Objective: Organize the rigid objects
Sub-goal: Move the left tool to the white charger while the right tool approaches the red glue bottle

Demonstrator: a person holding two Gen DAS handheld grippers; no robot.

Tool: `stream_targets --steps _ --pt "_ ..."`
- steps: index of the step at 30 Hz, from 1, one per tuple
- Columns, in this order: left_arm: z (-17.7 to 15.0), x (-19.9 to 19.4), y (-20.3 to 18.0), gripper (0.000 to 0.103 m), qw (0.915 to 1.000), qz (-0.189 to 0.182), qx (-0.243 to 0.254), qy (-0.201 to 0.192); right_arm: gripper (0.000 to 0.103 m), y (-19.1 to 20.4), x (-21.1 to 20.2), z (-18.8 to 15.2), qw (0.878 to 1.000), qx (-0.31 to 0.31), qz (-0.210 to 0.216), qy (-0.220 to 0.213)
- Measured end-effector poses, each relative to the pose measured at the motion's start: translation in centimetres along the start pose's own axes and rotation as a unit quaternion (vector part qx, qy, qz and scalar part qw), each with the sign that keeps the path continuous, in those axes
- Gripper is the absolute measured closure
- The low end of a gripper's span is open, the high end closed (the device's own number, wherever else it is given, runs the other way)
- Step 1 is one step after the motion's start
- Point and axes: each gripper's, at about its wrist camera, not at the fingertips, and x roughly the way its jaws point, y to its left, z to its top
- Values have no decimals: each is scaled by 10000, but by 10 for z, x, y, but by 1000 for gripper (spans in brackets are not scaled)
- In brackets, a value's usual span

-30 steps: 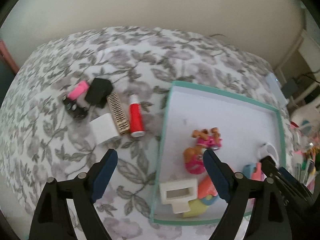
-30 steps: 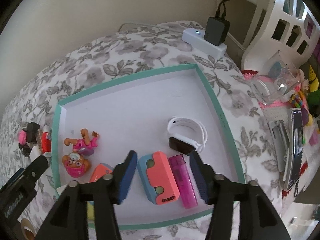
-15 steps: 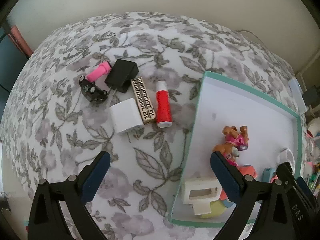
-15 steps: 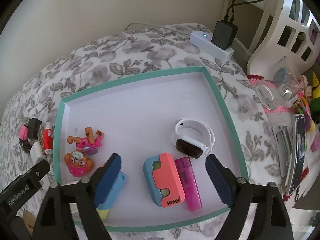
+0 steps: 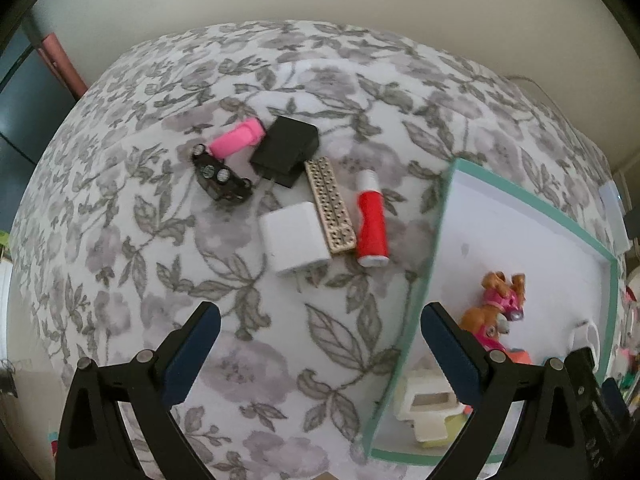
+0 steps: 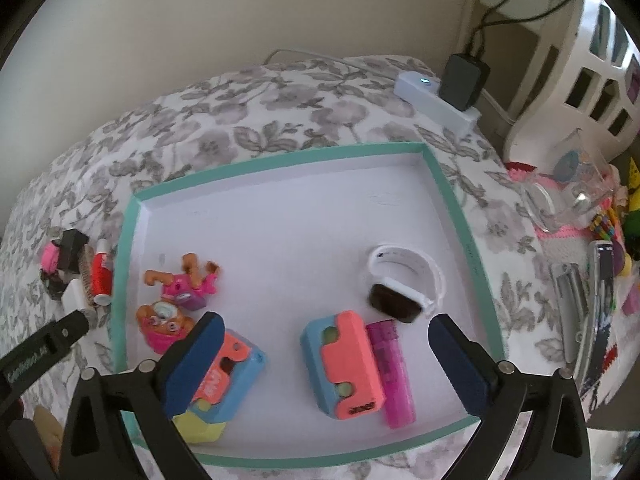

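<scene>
On the flowered cloth lie a pink tube (image 5: 238, 142), a black adapter (image 5: 286, 150), a black toy car (image 5: 220, 180), a gold patterned bar (image 5: 330, 206), a red bottle (image 5: 371, 220) and a white charger (image 5: 294, 238). My left gripper (image 5: 320, 316) hovers open just short of them, holding nothing. The teal-rimmed tray (image 6: 280, 158) holds a coral-and-blue box (image 6: 346, 364), a magenta lighter (image 6: 390, 364), a white watch (image 6: 404, 284), two pup figures (image 6: 184, 280) and a second coral-and-blue box (image 6: 224, 380). Above the tray my right gripper (image 6: 325, 324) is opening. The first box lies between its jaws, untouched.
A white power strip (image 6: 436, 100) with a black plug (image 6: 464, 82) lies at the cloth's far right corner. Right of the tray stand a clear glass (image 6: 560, 196), small clutter and white furniture (image 6: 580, 80). A wall runs behind the bed.
The right jaws have spread from close around the coral-and-blue box and lighter to wide apart. The left gripper has shifted left, off the tray, toward the loose group on the cloth.
</scene>
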Motion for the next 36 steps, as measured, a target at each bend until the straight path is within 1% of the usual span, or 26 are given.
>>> stream_targets --steps 5,10,15,17,19,23,28,31,34,35,36 --pt "10 2 21 3 9995 125 -286 -23 0 22 -3 -2 9993 -204 293 -67" --pt "23 2 51 3 9971 368 -656 -122 0 50 -4 -3 9967 -462 654 -100" --pt "37 4 78 3 9942 461 -944 -208 0 69 -6 -5 9942 -644 856 -127" --pt "42 6 86 3 9934 479 -1018 -244 0 75 -6 -2 9937 -701 856 -163" --pt "46 6 90 3 9930 463 -1050 -273 0 79 -7 0 9935 -753 830 -196" --pt "57 9 95 3 9930 284 -1098 -329 0 87 -4 9 9933 -751 858 -183" --pt "70 13 93 3 9931 -11 -1156 -206 0 103 -4 21 9922 -825 890 -285" --pt "79 16 91 3 9934 70 -1130 -156 0 114 -3 28 9909 -883 972 -309" --pt "88 19 90 3 9942 53 -1060 -155 0 128 -1 33 9891 -984 1037 -349" --pt "90 20 91 3 9944 45 -1044 -151 1 132 0 35 9884 -1033 1044 -389" --pt "92 22 91 3 9948 33 -1011 -135 4 137 0 37 9876 -1089 1049 -427"
